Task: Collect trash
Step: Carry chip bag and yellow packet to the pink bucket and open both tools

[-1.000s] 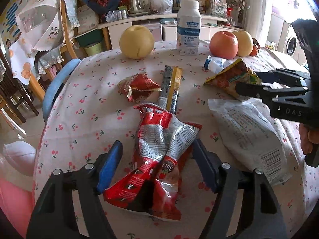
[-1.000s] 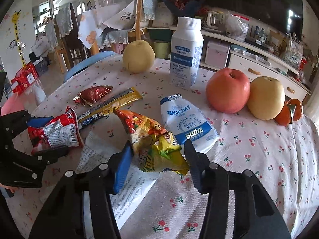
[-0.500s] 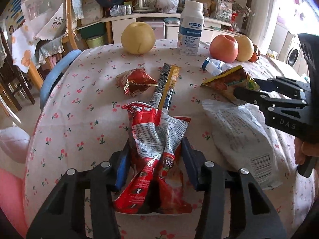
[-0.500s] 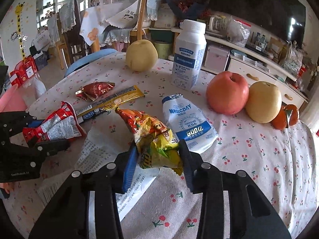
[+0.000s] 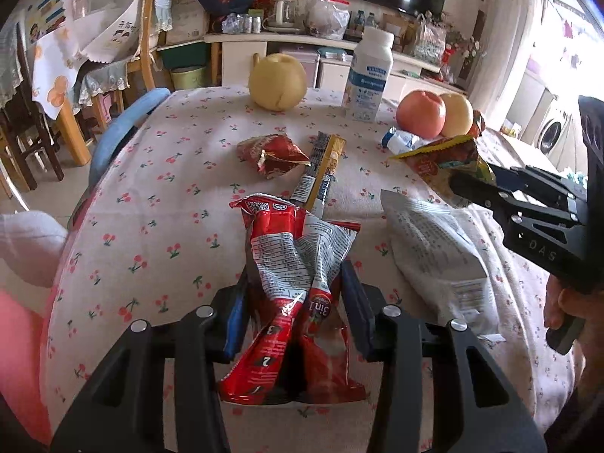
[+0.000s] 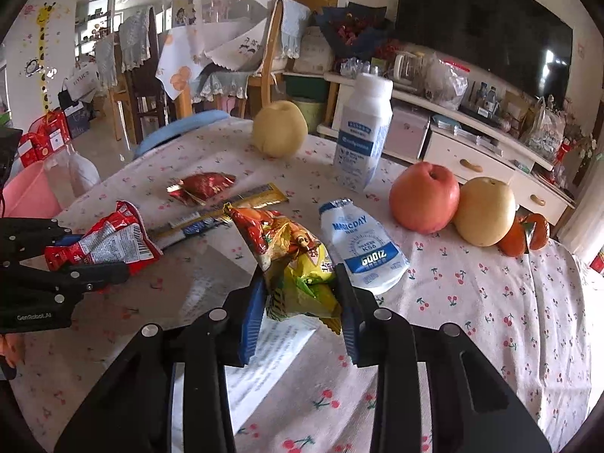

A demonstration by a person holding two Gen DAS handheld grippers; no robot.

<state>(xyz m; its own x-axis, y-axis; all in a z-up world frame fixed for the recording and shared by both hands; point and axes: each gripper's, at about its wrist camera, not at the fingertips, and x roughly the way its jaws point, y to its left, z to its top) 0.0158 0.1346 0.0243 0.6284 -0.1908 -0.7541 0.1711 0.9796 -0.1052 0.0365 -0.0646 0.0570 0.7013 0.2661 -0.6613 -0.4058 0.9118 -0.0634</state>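
Note:
A red "3in1" wrapper [image 5: 290,249] lies between the blue pads of my left gripper [image 5: 294,287]. The jaws are closing and press on its crumpled waist. My right gripper [image 6: 300,283] is also closing, its pads squeezing a yellow and red snack bag [image 6: 287,245] whose far tip hangs above the cloth. On the cherry-print table [image 5: 181,204] lie a small red foil wrapper [image 5: 271,153], a long gold and dark stick wrapper [image 5: 321,170], a flat white printed bag [image 5: 426,249] and a white and blue pouch [image 6: 362,245].
At the table's far side stand a white milk bottle [image 5: 368,79], a yellow pear [image 5: 277,81], a red apple [image 5: 421,119] with a second pear [image 6: 485,211], and tangerines [image 6: 524,234]. A blue chair back [image 5: 124,128] and a pink bin [image 6: 26,192] are at the left edge.
Both pairs of jaws have come in from wide apart onto their wrappers. Both grippers have risen a little, and the snack bag's tip has lifted off the cloth.

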